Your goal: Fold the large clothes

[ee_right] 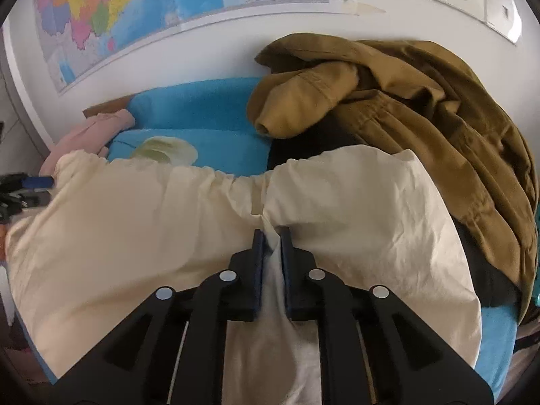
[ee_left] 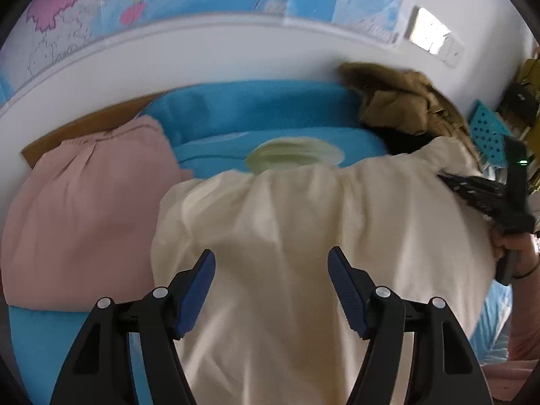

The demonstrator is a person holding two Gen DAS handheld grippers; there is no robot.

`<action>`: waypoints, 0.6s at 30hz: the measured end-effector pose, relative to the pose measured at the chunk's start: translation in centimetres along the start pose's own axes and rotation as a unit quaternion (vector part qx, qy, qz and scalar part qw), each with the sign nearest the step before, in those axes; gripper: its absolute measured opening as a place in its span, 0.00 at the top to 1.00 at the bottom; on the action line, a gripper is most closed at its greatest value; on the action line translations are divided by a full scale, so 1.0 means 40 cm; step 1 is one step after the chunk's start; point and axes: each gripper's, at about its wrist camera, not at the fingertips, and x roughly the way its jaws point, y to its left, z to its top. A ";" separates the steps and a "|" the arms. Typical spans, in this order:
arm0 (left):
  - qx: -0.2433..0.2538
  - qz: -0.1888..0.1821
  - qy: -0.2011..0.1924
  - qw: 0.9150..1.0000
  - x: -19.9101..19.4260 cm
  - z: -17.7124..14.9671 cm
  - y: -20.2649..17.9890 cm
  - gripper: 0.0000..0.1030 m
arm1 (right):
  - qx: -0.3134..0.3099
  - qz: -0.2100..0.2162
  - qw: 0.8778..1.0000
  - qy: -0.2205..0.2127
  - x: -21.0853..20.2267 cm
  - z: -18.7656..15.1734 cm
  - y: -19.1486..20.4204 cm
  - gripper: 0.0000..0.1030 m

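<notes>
Right gripper (ee_right: 271, 236): jaws narrow, pinched on a raised fold of the cream garment (ee_right: 168, 229). Left gripper (ee_left: 271, 263): jaws wide, poised over the same cloth with nothing between them; contact with the fabric unclear. Cream garment spread flat across the blue bedding (ee_right: 202, 101), gathered edge toward the wall. Pink garment (ee_left: 84, 209) lies just left of it. Brown jacket (ee_right: 422, 108) heaped at right against the wall. Map (ee_right: 101, 10) above.
</notes>
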 end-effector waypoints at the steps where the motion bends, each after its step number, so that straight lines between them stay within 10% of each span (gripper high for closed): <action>1: -0.006 0.005 0.002 1.000 0.007 0.000 0.011 0.35 | 0.001 0.002 1.000 0.001 -0.007 -0.001 -0.002 0.85; 9: -0.023 0.002 0.002 1.000 0.042 -0.017 0.066 0.35 | 0.065 0.015 0.995 -0.069 -0.189 -0.068 -0.109 0.56; 18: -0.017 0.011 0.000 1.000 0.051 -0.017 0.056 0.34 | 0.142 0.012 0.989 -0.028 -0.258 -0.279 -0.227 0.36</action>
